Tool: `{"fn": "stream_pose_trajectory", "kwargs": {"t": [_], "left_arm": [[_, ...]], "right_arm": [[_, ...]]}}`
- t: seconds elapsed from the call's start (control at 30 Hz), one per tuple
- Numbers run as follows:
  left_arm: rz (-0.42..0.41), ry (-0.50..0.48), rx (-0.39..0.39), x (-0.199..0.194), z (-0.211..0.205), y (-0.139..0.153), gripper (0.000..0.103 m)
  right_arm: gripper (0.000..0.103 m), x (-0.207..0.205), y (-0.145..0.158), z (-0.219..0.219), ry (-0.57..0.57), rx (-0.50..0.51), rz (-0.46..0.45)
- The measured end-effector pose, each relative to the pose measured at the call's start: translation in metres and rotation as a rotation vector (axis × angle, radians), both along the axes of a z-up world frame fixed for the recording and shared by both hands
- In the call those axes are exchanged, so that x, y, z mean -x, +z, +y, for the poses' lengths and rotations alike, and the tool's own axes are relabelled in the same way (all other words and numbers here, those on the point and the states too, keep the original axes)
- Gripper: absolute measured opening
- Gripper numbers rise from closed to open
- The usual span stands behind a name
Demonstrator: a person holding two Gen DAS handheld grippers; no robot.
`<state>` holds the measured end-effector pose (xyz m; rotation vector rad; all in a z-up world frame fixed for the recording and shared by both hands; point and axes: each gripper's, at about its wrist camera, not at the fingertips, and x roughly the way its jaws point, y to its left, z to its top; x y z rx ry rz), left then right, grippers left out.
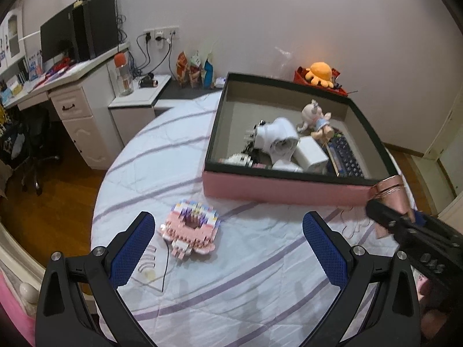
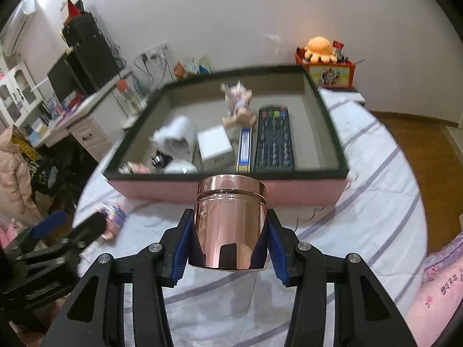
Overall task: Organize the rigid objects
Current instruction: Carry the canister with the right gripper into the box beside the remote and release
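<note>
With the right gripper (image 2: 230, 248) clamped on the tin (image 2: 230, 222), I hold it clear of the bed, just short of the box (image 2: 303, 193), ready to drop in. Left gripper (image 1: 228, 248) hangs wide, empty, near the brick toy (image 1: 191, 228).

Support: bed (image 1: 260, 274), white quilt, purple stripes.
On it: pink box (image 1: 283, 186); brick model (image 1: 189, 228); clear sheet (image 1: 147, 271).
</note>
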<state>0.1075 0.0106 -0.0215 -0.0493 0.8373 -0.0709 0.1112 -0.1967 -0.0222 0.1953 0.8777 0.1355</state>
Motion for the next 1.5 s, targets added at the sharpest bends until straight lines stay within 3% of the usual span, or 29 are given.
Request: {"fn": "stream_pose_trajectory", "kwargs": {"t": [0.27, 0.53, 0.83, 1.13, 1.23, 1.27, 1.3, 1.33, 1.5], "left_arm": [[-0.05, -0.009, -0.004, -0.021, -0.016, 0.015, 0.103], [-0.036, -0.013, -0.006, -0.048, -0.024, 0.007, 0.103], [0.002, -0.018, 0.003, -0.065, -0.029, -0.011, 0.103], [0.005, -0.015, 0.008, -0.065, -0.029, -0.012, 0.103], [0.0, -0.013, 0.008, -0.062, -0.028, -0.01, 0.103], [-0.003, -0.012, 0.008, -0.06, -0.028, -0.009, 0.103], [-0.004, -0.012, 0.009, -0.059, -0.027, -0.009, 0.103], [-0.005, -0.012, 0.01, -0.058, -0.027, -0.008, 0.103], [-0.014, -0.013, 0.014, -0.051, -0.025, -0.004, 0.103]], "right_arm": [[0.048, -0.026, 0.035, -0.017, -0.026, 0.036, -0.091], [0.048, -0.08, 0.003, -0.028, -0.064, 0.133, -0.025], [0.049, -0.093, -0.014, -0.024, -0.068, 0.264, 0.009], [0.05, -0.089, -0.019, -0.024, -0.069, 0.269, 0.003], [0.055, -0.084, -0.017, -0.025, -0.07, 0.245, -0.011], [0.061, -0.082, -0.015, -0.025, -0.066, 0.233, -0.021], [0.075, -0.079, -0.013, -0.023, -0.064, 0.23, -0.033], [0.078, -0.076, -0.009, -0.022, -0.076, 0.244, -0.053], [0.079, -0.065, 0.006, -0.027, -0.104, 0.237, -0.095]]}}
